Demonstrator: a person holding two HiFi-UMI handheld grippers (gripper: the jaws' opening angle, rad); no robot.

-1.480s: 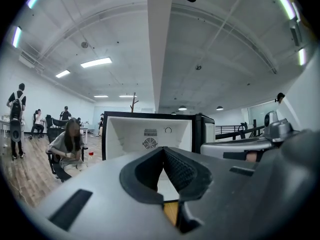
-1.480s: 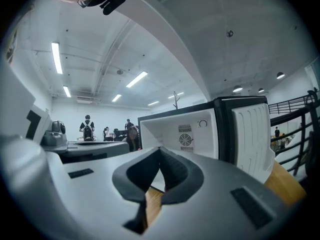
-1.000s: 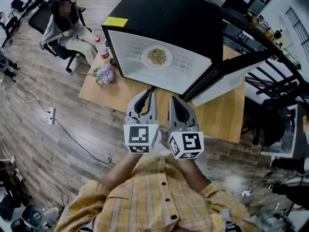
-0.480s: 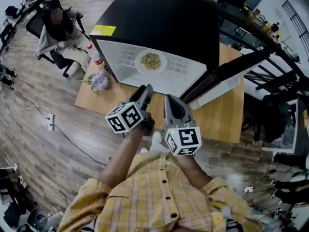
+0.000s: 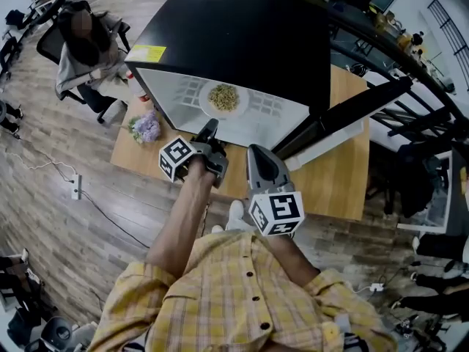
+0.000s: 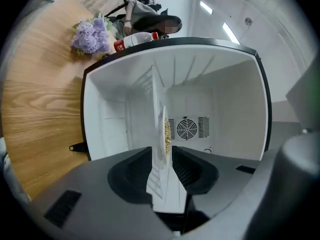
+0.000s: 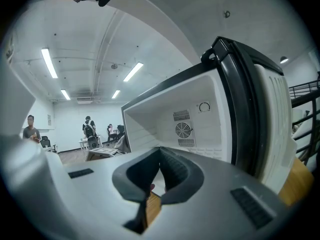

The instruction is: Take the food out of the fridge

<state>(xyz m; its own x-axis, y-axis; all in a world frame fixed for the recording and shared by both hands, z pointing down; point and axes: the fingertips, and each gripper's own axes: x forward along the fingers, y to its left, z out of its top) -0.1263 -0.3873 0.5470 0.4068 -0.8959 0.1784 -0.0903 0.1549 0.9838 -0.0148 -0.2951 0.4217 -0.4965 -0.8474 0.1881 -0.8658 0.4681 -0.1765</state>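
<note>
Fridge [image 5: 242,35] standing open on the table, plate of food [image 5: 223,97] on its wire shelf, left gripper [image 5: 210,127] tipped sideways, jaws just opened, nothing between them, right gripper [image 5: 257,152] alongside, jaws together, empty.

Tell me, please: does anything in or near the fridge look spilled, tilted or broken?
Nothing stands out. The plate lies flat inside the fridge, its food unspilled; the door stands open.

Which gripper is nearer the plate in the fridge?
The left gripper, rolled sideways, jaws just opened and empty, reaching toward the round white plate of food; the right gripper hangs back, shut.
</note>
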